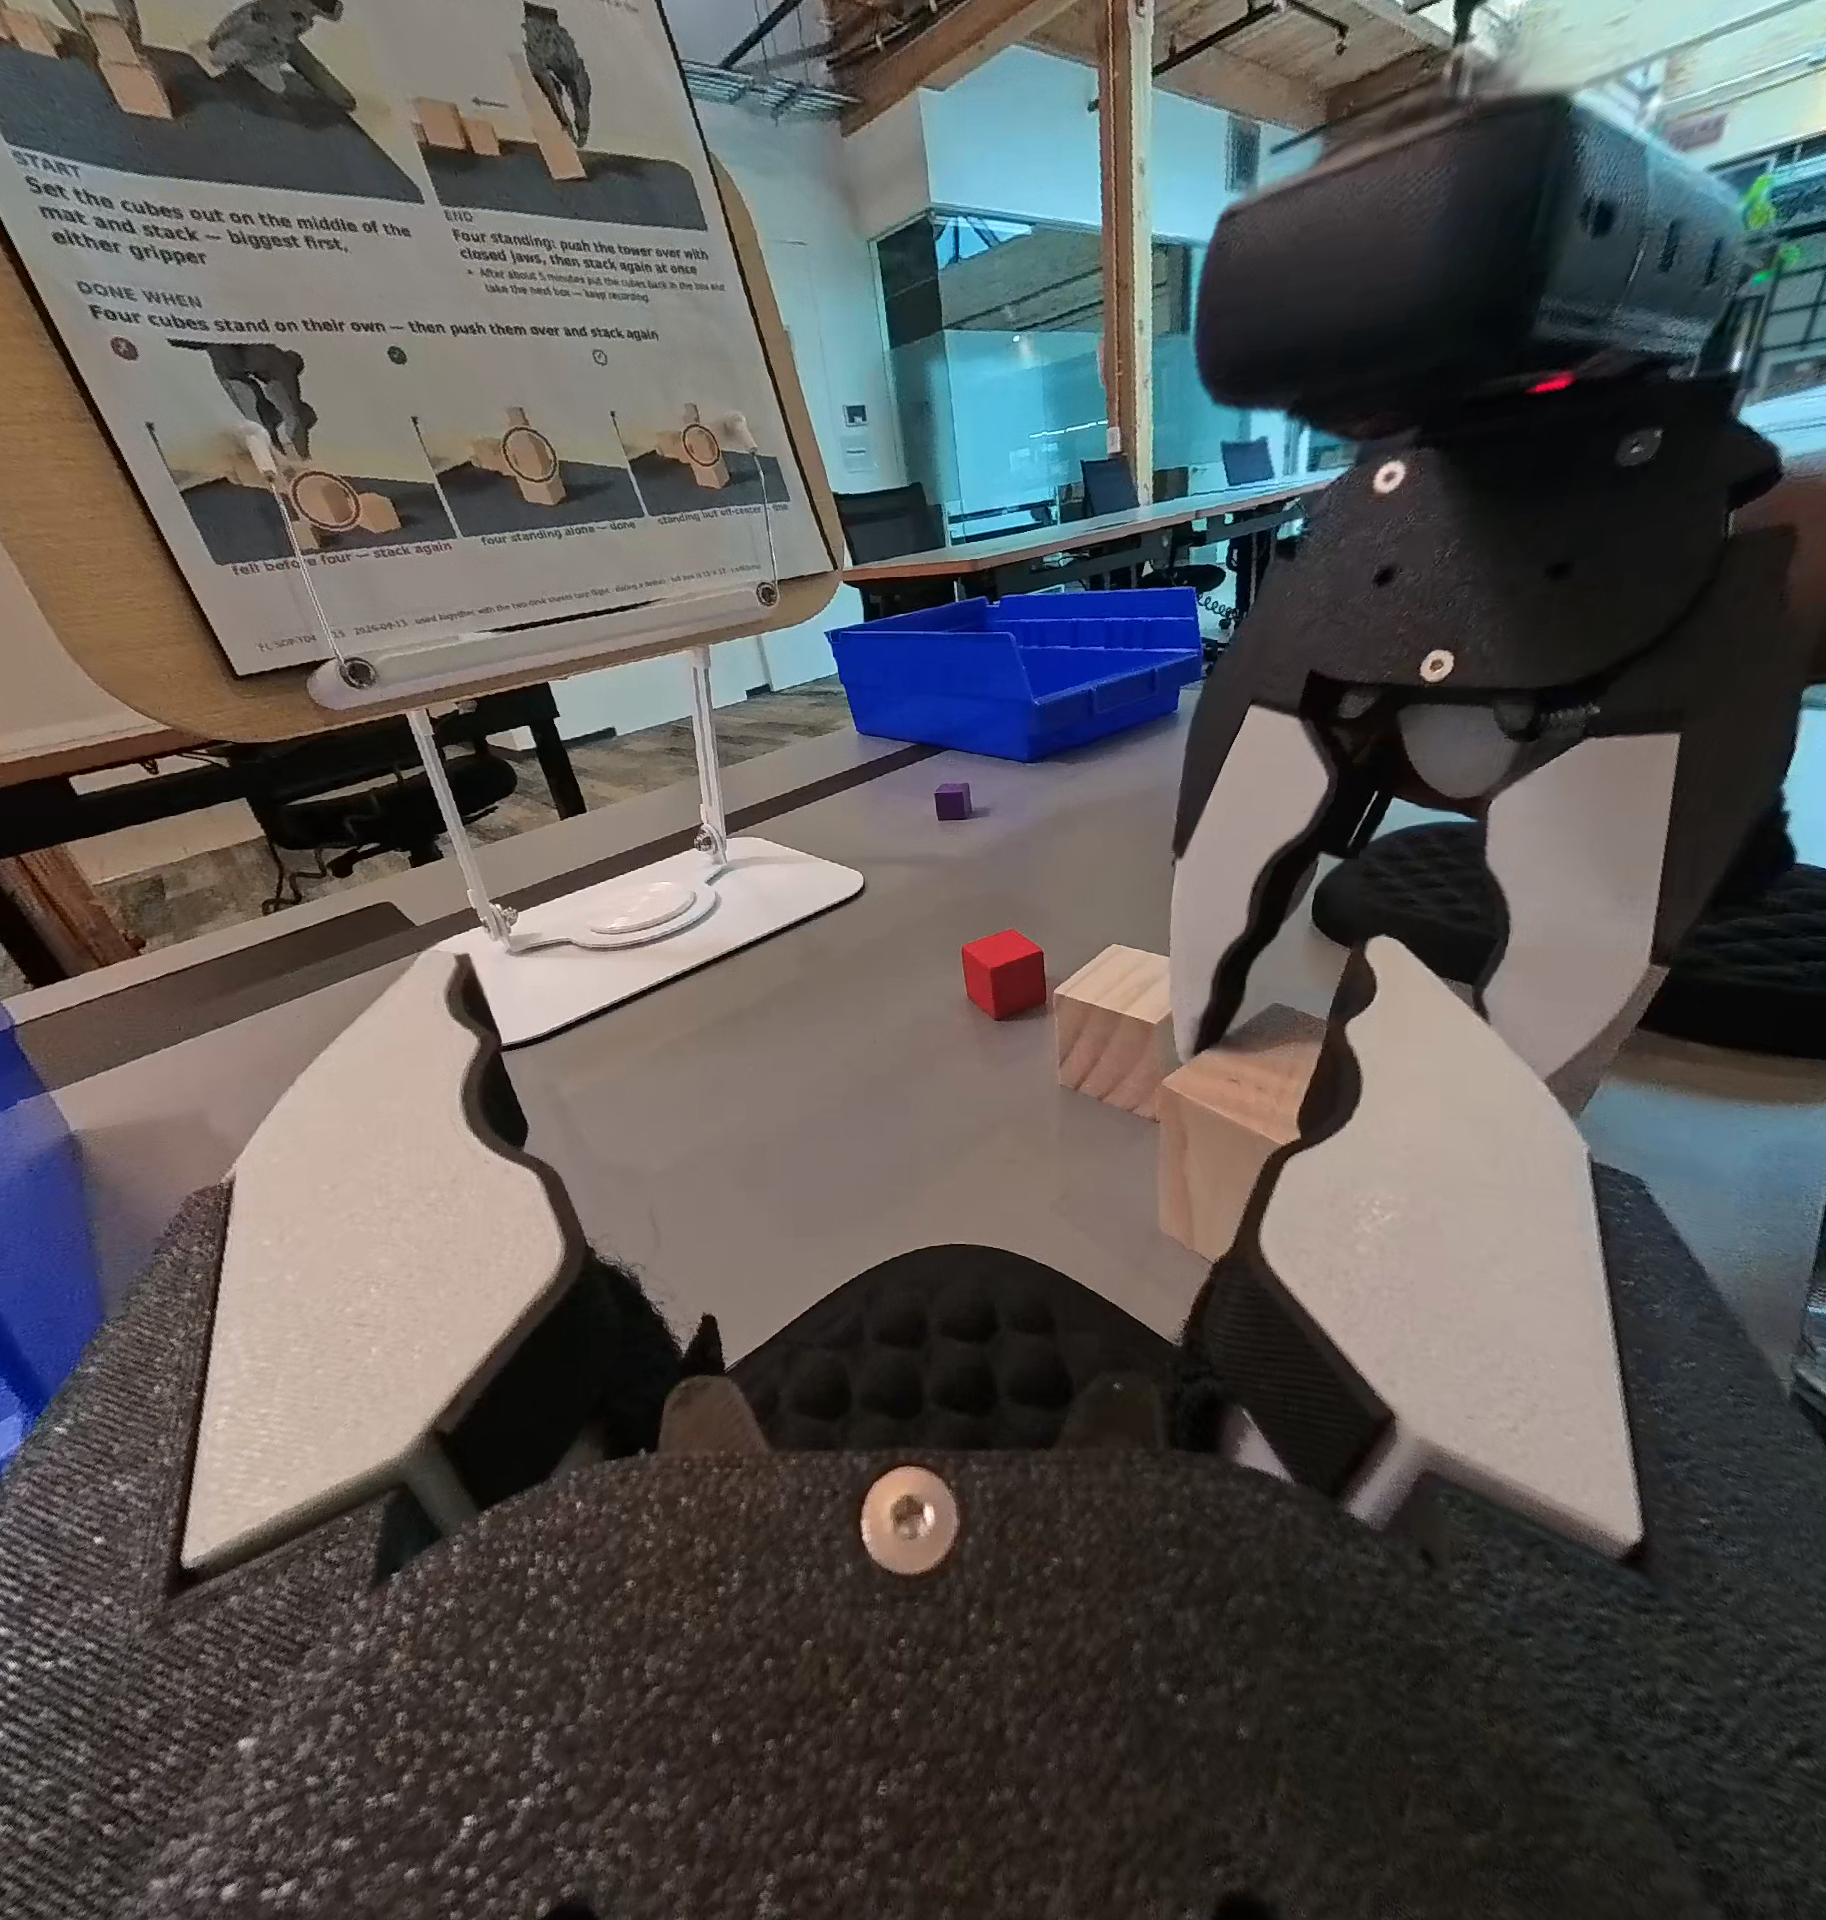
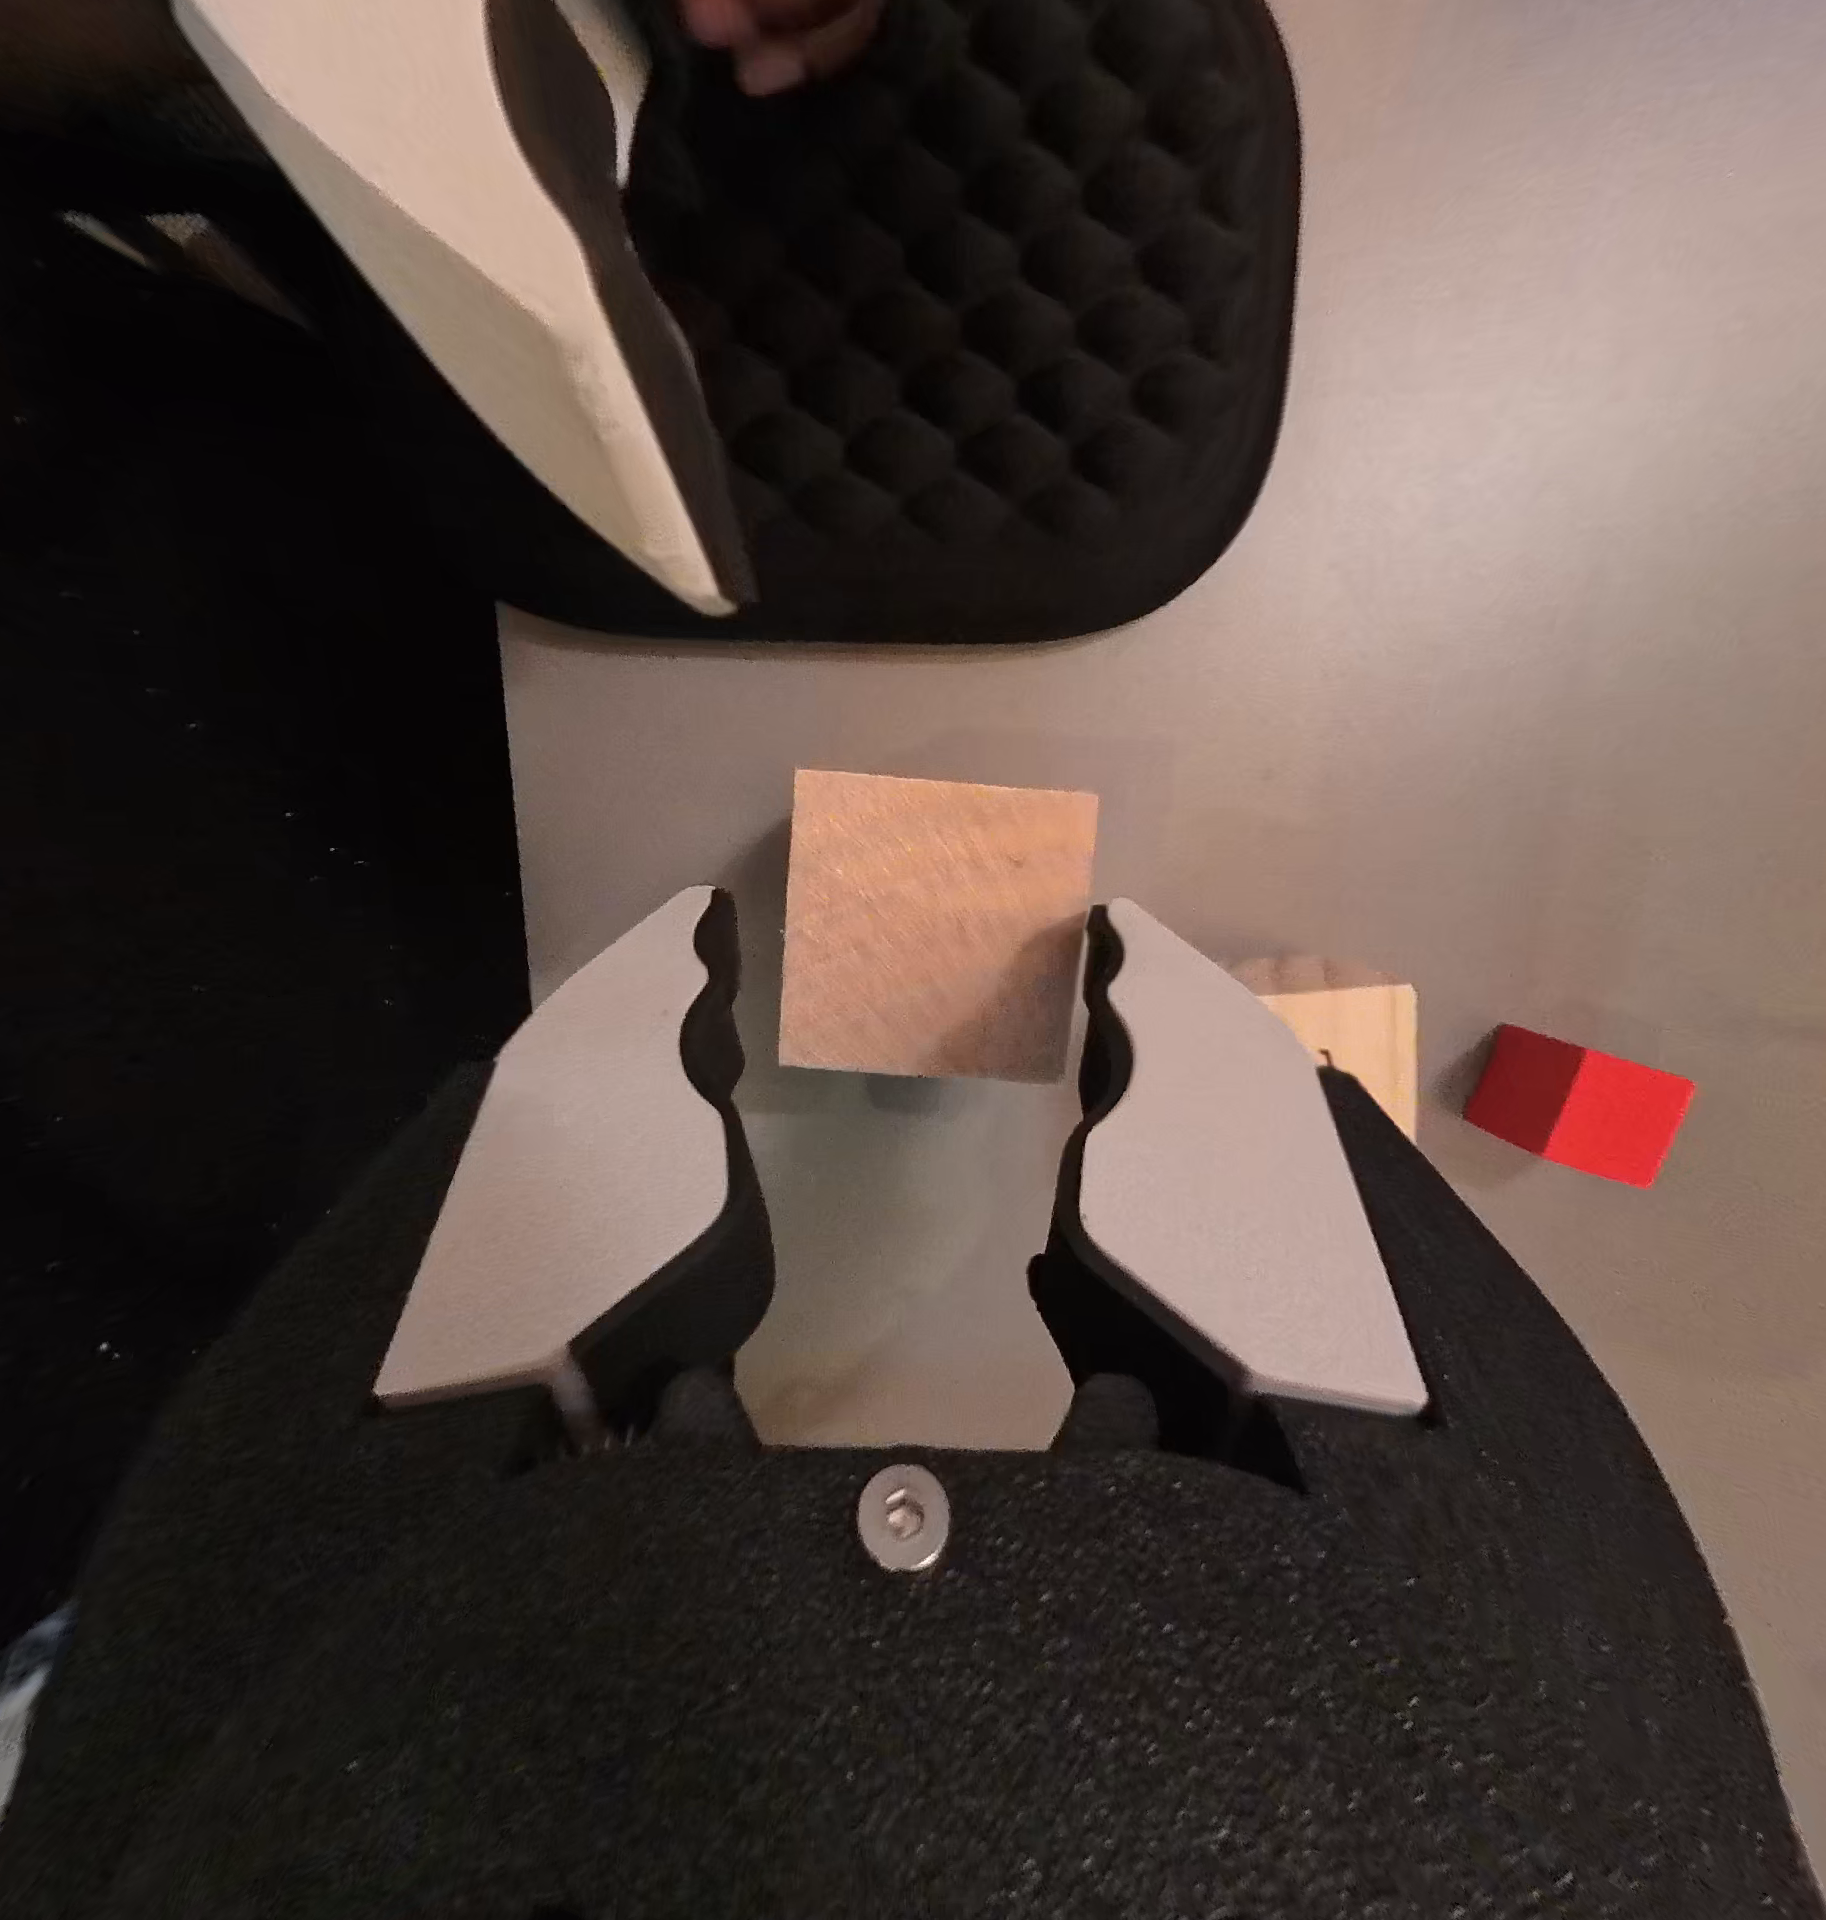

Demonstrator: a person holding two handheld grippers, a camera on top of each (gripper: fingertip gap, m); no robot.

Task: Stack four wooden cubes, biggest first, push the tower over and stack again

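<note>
Looking straight down here: the right hand-held gripper (image 2: 909,925) straddles a big wooden cube (image 2: 935,925) on the grey desk (image 2: 1511,520). Right pad sits against the cube, left pad has a sliver of gap. A smaller wooden cube (image 2: 1356,1039) and a red cube (image 2: 1579,1117) sit to the right, with a black foam mat (image 2: 992,364) beyond.

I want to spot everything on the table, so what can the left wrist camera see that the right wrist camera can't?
Only the left wrist view shows the purple cube, the blue bin, the sheet stand and the room behind. Only the right wrist view looks straight down on the big wooden cube sitting between the right gripper's jaws, with a gap on one side. Both show that cube, the smaller wooden cube, the red cube, the black mat and the grey table.
</note>
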